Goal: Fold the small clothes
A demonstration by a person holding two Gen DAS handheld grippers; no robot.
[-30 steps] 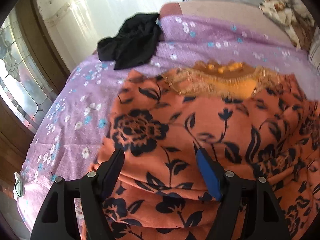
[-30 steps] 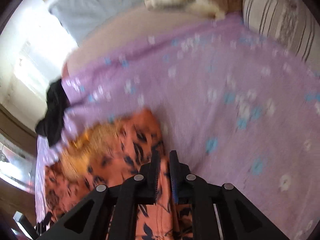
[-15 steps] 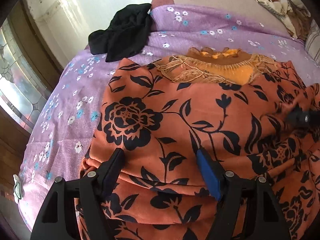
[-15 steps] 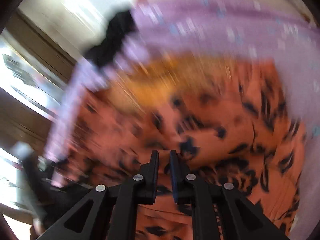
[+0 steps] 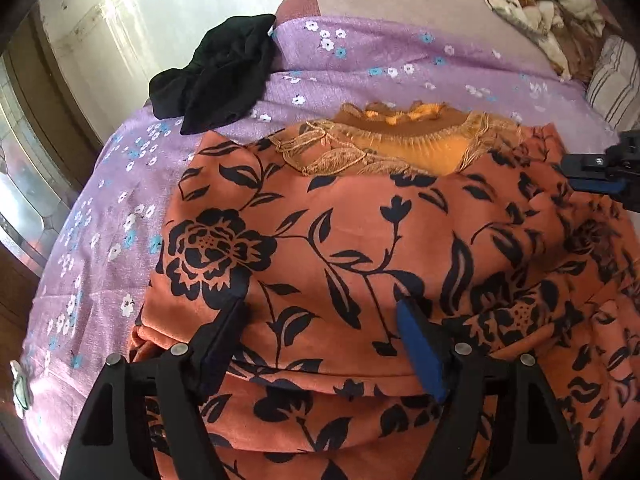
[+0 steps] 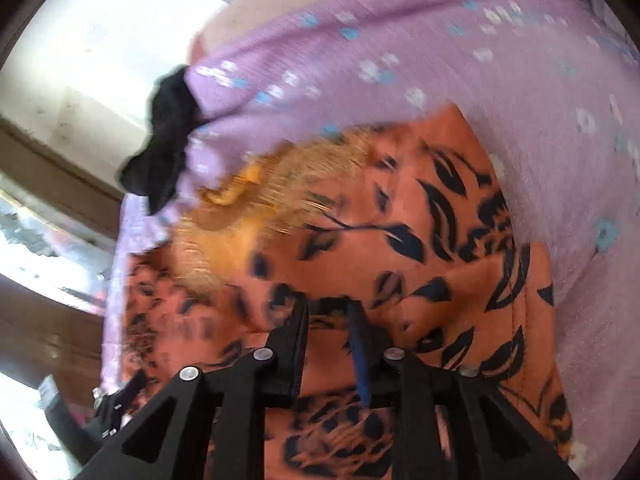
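An orange garment with a black flower print (image 5: 360, 248) lies spread on the purple bed sheet (image 5: 360, 52), its yellow lace collar (image 5: 400, 148) at the far end. My left gripper (image 5: 324, 316) is open and low over the near part of the garment. My right gripper (image 6: 326, 310) hovers over the garment's right side (image 6: 420, 264) with its jaws a little apart and nothing between them. It also shows at the right edge of the left wrist view (image 5: 600, 172).
A crumpled black cloth (image 5: 216, 80) lies at the far left corner of the bed, also in the right wrist view (image 6: 164, 136). A patterned blanket (image 5: 548, 4) and a striped pillow (image 5: 616, 80) lie at the far right. A window (image 5: 16, 184) is at left.
My right gripper swung from the bare sheet over onto the garment's right side and its jaws parted slightly. The left view pulled back a little, showing more of the garment.
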